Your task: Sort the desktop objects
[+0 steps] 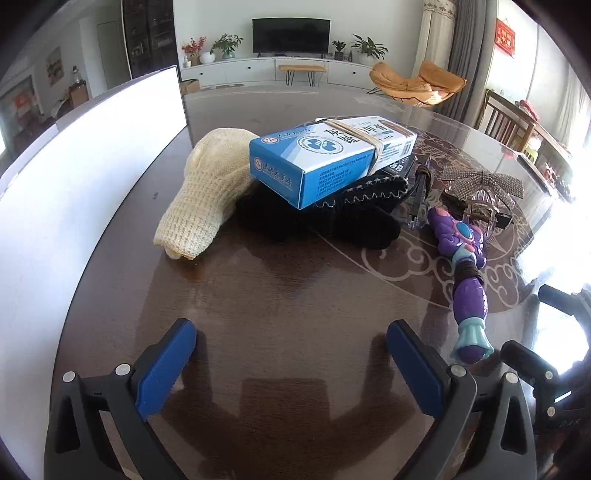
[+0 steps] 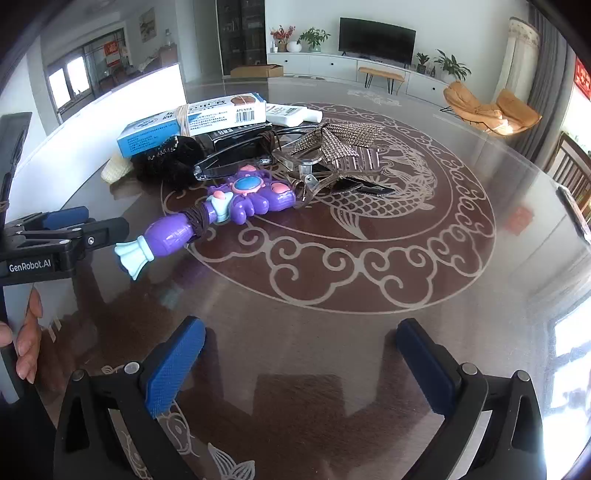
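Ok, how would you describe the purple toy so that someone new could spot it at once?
On the dark round table with the pale fish inlay, a pile of objects sits near the white board. At its near edge lies the purple plastic toy wand: the only bright purple item, with a turquoise flared end and dark cord wrapped round its neck.

Bright living room: dark television (image 1: 290,35), white cabinet (image 1: 258,70), orange chair (image 1: 413,83), grey curtains (image 1: 465,55).

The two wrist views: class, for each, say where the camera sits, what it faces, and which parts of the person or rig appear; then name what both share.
Left wrist: on the left gripper, jaws open, facing the blue box and cream sock.
Right wrist: on the right gripper, jaws open, facing the table; a hand shows.
Shared: purple toy.
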Demonstrator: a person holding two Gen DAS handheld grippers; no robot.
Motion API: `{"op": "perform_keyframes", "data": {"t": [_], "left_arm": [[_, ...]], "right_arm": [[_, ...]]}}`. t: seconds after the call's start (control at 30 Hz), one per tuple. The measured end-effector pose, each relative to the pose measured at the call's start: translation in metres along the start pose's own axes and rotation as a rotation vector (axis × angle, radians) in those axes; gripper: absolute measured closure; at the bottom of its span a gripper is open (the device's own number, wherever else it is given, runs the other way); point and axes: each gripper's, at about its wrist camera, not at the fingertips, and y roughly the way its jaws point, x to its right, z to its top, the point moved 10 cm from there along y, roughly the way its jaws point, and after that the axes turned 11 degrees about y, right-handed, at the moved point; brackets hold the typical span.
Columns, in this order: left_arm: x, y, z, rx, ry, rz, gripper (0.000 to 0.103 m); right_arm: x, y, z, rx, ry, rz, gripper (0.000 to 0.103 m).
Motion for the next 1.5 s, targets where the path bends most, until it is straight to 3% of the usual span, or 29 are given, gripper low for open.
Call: {"op": "perform_keyframes", "data": {"t": [1.5], "left_arm": [[0.0013, -0.0002, 0.0012, 0.011, 0.006, -0.003, 0.0]], "right_arm": [[-0.0018, 0.0031, 0.0042, 0.004, -0.001, 0.0, 0.0]]}}
